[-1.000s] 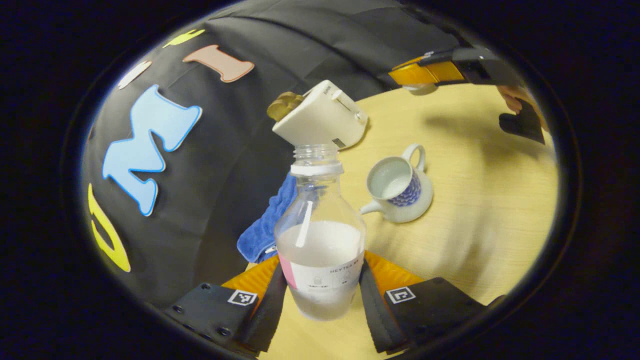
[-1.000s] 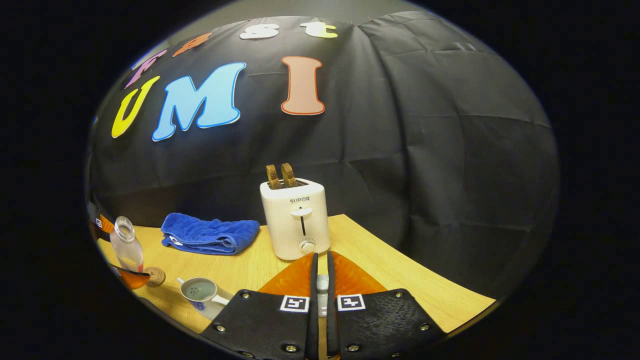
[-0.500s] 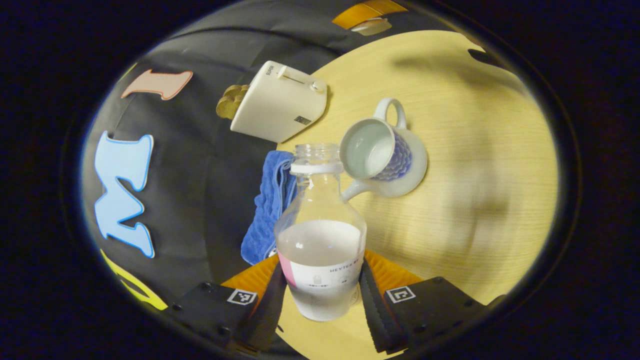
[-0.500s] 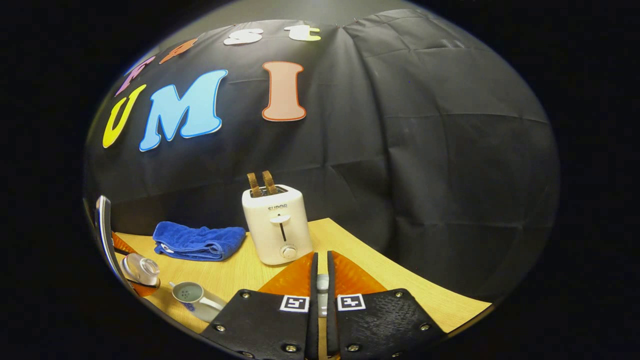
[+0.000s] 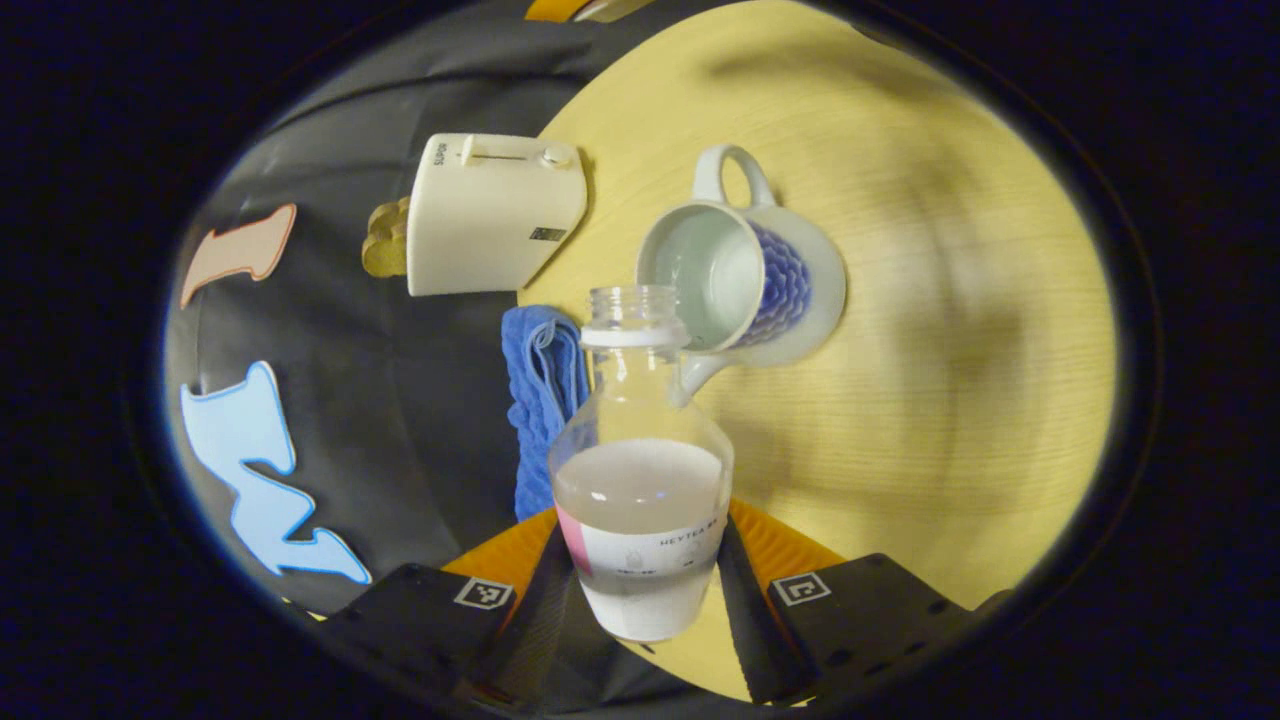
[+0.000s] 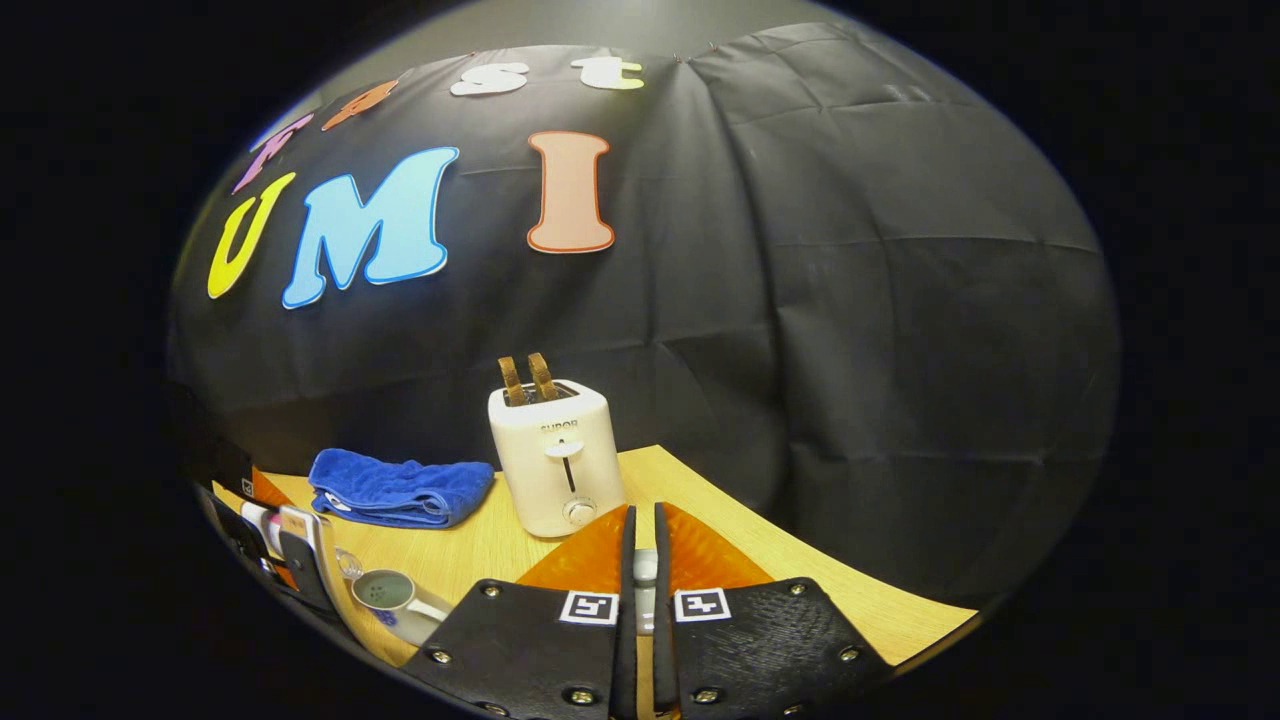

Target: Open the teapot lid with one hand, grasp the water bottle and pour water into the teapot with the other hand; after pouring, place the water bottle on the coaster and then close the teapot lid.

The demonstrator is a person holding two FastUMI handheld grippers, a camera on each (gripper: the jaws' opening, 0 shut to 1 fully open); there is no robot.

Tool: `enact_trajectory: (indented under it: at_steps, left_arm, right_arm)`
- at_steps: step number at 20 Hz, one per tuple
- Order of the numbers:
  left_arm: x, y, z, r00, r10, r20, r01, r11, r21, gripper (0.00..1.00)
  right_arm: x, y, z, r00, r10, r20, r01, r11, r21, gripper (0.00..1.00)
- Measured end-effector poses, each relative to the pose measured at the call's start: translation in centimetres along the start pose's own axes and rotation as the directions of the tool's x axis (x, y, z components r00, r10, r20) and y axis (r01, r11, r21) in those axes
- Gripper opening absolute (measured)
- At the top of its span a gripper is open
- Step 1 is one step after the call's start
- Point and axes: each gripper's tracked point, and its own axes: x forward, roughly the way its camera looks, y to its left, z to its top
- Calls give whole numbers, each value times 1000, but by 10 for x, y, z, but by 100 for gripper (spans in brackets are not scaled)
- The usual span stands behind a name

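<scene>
My left gripper (image 5: pixel 640 535) is shut on a clear water bottle (image 5: pixel 640 480), uncapped and about half full. The bottle is tipped toward the white-and-blue teapot (image 5: pixel 790 290), and its mouth lies beside the rim of the pot's open top. I cannot see a stream of water. In the right gripper view, my right gripper (image 6: pixel 641 520) is held above the table, shut on a small pale lid (image 6: pixel 645 568) between its fingers. At that view's lower left, the teapot (image 6: pixel 390 595) stands with the left gripper (image 6: pixel 295 555) and the bottle's neck (image 6: pixel 348 563) right beside it.
A white toaster (image 6: pixel 555 455) with two slices of toast stands at the back of the wooden table (image 6: pixel 500 540). A folded blue towel (image 6: pixel 400 490) lies left of it. In the left gripper view, the toaster (image 5: pixel 490 215) and towel (image 5: pixel 540 400) lie beyond the bottle.
The left gripper has tilted the bottle further and brought its mouth from well short of the teapot to its open rim. The right gripper has barely moved.
</scene>
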Motion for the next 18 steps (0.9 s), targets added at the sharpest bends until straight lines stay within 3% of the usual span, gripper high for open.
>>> enact_trajectory:
  at_steps: [8,13,18]
  left_arm:
    - [-13,18,10,998,37,-47,-31,991,128,81]
    - [-18,37,3,990,100,-102,-74,968,239,81]
    - [-20,40,3,986,115,-122,-74,951,301,81]
  right_arm:
    - [-1,-3,3,1000,12,2,-12,999,37,6]
    - [-4,-1,6,1000,22,9,-22,999,43,6]
    - [-5,4,8,999,28,19,-28,999,27,6]
